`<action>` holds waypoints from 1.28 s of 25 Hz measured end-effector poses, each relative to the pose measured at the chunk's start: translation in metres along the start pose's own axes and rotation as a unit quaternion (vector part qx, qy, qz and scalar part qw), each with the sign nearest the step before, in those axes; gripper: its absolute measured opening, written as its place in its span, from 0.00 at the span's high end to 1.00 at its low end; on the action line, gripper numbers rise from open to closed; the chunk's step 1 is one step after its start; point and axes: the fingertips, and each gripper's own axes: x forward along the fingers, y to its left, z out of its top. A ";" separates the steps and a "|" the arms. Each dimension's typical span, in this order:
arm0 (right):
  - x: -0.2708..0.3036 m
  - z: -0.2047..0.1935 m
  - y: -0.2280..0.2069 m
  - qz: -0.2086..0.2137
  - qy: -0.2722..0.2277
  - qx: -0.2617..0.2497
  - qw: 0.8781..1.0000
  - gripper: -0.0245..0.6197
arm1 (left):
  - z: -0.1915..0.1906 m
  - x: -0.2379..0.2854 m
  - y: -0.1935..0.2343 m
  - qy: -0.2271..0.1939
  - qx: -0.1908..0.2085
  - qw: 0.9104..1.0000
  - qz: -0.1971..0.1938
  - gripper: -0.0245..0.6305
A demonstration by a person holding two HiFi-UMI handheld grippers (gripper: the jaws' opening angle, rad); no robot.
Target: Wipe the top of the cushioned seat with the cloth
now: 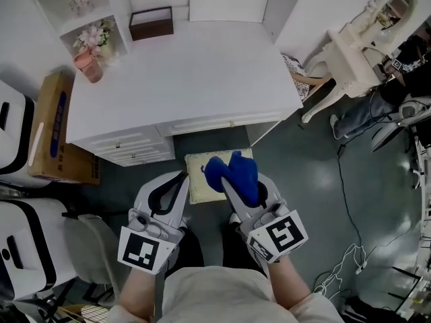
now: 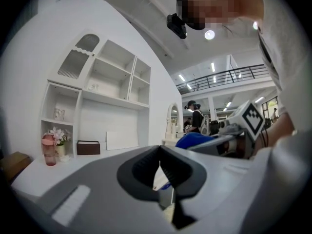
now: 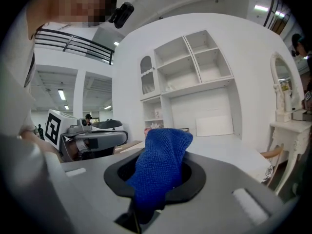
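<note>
The cushioned seat point(image 1: 197, 192) is a pale yellow square pad on the floor side of the white desk, just ahead of both grippers. A blue knitted cloth point(image 1: 233, 173) hangs bunched over the seat's right part. My right gripper point(image 1: 229, 186) is shut on the blue cloth point(image 3: 161, 172), which covers its tips. My left gripper point(image 1: 180, 177) is at the seat's left edge, jaws shut with nothing between them; its closed tips point(image 2: 160, 154) point toward the desk. Part of the seat is hidden under the cloth and grippers.
The white desk point(image 1: 182, 79) with drawers stands right behind the seat, bearing a pink bottle with flowers point(image 1: 89, 62) and a brown box point(image 1: 151, 23). A cardboard box point(image 1: 54, 126) and white chairs point(image 1: 20, 241) are at left. A white vanity point(image 1: 363, 46), a person point(image 1: 377, 106) and floor cables point(image 1: 343, 261) are at right.
</note>
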 end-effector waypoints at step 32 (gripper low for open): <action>0.092 -0.128 -0.018 -0.043 0.071 0.026 0.996 0.82 | -0.117 0.010 0.049 0.059 -0.043 0.997 -0.038 0.96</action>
